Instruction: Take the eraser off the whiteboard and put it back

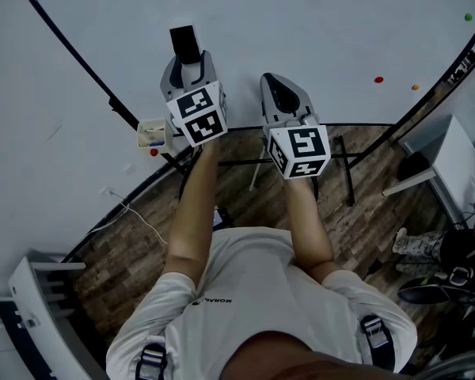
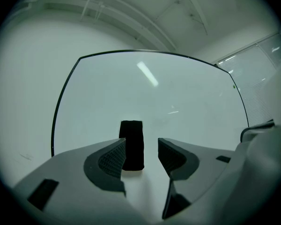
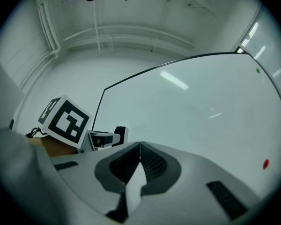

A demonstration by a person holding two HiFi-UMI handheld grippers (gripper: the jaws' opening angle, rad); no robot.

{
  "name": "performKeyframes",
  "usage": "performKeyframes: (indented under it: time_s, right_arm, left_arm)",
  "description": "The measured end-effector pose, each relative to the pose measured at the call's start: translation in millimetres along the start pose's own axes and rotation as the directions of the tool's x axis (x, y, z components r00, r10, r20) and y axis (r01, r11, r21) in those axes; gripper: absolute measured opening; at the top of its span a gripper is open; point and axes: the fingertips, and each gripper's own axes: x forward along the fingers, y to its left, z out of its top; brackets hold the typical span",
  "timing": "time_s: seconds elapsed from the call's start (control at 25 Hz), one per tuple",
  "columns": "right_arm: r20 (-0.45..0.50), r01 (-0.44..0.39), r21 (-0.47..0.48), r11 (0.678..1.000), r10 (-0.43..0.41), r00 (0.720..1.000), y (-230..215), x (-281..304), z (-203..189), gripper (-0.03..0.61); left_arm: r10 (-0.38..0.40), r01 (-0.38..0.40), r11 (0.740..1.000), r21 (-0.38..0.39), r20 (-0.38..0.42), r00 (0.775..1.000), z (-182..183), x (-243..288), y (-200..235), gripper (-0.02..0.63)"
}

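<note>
The black eraser (image 1: 184,43) sits upright on the whiteboard (image 1: 317,22). My left gripper (image 1: 187,63) is level at the board, and its open jaws stand on either side of the eraser. In the left gripper view the eraser (image 2: 131,144) lies against the left pad (image 2: 113,157), with a gap to the right pad, so my left gripper (image 2: 141,150) has no grip on it. My right gripper (image 1: 275,85) hovers beside it to the right, shut and empty, with its pads meeting in its own view (image 3: 140,147). That view also shows the eraser (image 3: 120,134) far left.
A small white holder with markers (image 1: 152,132) hangs at the board's lower edge, left of my left gripper. Red (image 1: 378,79), orange (image 1: 416,87) and green (image 1: 468,17) magnets dot the board's right side. The board's stand legs (image 1: 344,172) and a white table (image 1: 451,161) stand below and to the right.
</note>
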Motion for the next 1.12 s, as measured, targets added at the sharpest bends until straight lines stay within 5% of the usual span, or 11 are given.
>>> performKeyframes:
  time_s: [1.12]
  right_arm:
    - [0.007, -0.006, 0.014, 1.000, 0.006, 1.000, -1, -9, 2, 0.014]
  left_arm:
    - [-0.030, 0.030, 1.000, 0.008, 0.032, 0.999, -2, -46, -27, 0.035]
